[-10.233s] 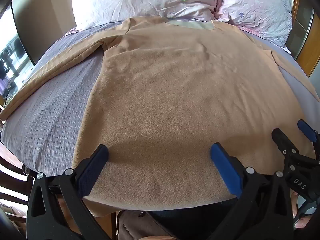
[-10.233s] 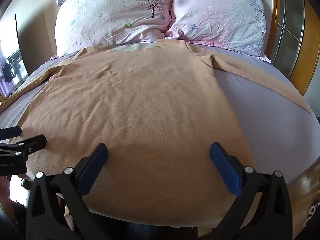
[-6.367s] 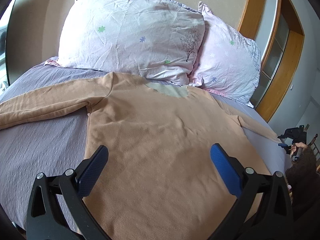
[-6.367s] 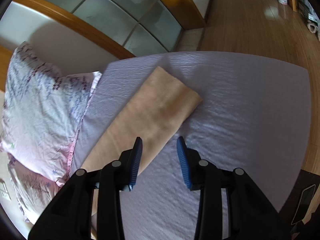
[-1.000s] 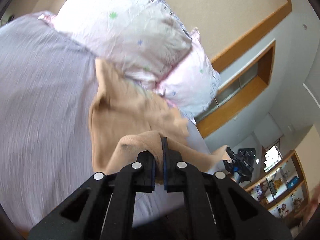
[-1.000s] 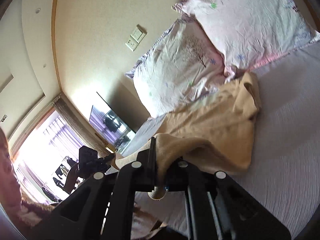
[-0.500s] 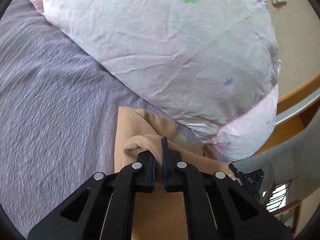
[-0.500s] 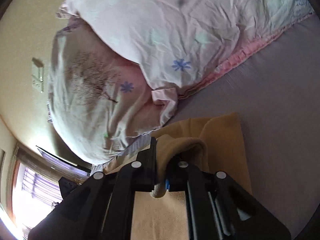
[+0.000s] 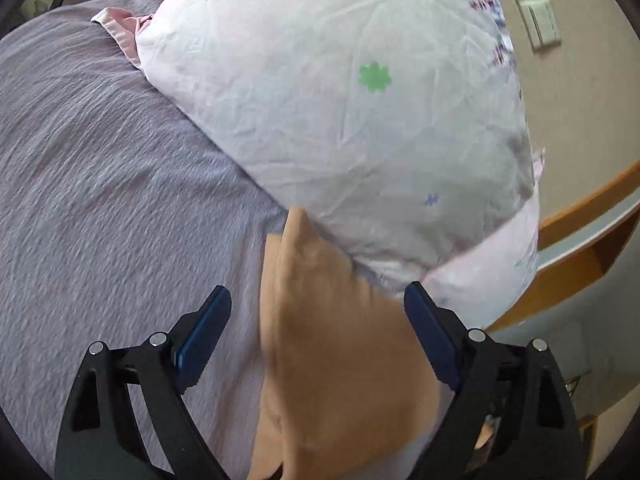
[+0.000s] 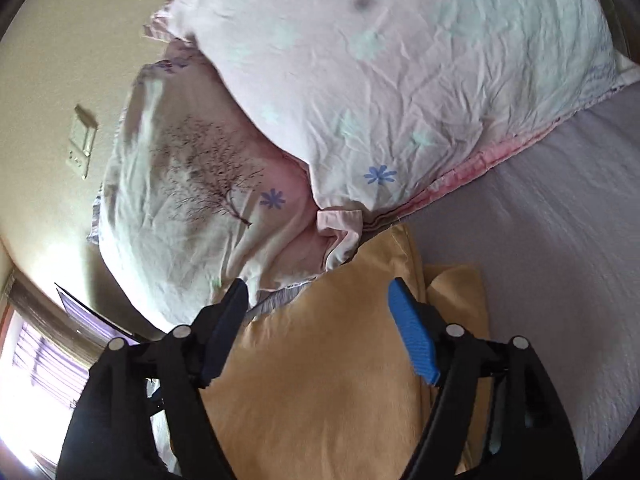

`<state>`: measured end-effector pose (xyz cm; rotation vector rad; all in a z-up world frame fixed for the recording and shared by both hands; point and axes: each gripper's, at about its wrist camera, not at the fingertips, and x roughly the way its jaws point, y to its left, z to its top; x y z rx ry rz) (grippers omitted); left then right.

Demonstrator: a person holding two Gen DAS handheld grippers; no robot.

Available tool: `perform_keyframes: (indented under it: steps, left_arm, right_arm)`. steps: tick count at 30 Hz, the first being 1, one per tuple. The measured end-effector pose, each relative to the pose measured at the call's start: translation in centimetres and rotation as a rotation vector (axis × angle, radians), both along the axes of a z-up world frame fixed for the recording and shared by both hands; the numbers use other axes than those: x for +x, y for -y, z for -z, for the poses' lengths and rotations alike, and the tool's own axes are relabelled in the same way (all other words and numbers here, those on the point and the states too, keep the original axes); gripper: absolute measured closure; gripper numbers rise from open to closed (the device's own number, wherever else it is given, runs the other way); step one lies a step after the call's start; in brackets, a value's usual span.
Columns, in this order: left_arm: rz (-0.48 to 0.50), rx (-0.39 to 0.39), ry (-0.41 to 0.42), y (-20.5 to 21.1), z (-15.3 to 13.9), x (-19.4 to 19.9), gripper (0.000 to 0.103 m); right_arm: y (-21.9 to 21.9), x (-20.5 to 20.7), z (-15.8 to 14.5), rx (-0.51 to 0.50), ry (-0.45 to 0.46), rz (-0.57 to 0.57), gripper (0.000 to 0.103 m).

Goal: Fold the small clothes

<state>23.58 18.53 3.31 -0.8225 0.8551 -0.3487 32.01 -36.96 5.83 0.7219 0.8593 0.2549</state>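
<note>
A tan long-sleeved top [image 9: 340, 344] lies folded on the grey-lilac bed sheet [image 9: 100, 184], its upper edge against the pillows. My left gripper [image 9: 316, 320] is open and empty just above its left part, jaws spread wide. In the right wrist view the same tan top [image 10: 320, 376] lies under my right gripper [image 10: 320, 308], which is open and empty, jaws spread over the folded fabric near its top edge.
Two white and pink flowered pillows [image 9: 360, 120] [image 10: 400, 80] lie at the head of the bed, touching the top's upper edge. A beige wall with switch plates [image 9: 540, 20] is behind. A wooden frame [image 9: 580, 208] is at the right.
Both grippers were shut on folds of the tan top half a second ago; both have opened and let go, and the fabric now lies flat on the bed by the pillows.
</note>
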Motion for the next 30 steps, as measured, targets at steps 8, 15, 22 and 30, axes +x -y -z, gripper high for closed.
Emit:
perform_keyframes:
  steps: [8,15,22,30]
  left_arm:
    - [0.172,0.109,-0.118,4.2,2.7,-3.3,0.015]
    - [0.139,0.012,-0.173,5.8,4.7,-2.5,0.085]
    - [0.174,-0.036,-0.016,9.6,-2.4,-1.8,0.086]
    - [0.546,-0.027,0.073,31.8,-6.6,2.2,0.086]
  right_arm:
    - [2.2,-4.9,1.7,0.067,0.103,0.038,0.020]
    - [4.1,-5.9,1.8,0.135,0.130,0.077,0.019]
    - [5.6,-6.1,2.1,0.223,0.141,0.113,0.019]
    - [6.1,-6.2,2.2,0.166,0.125,0.150,0.019]
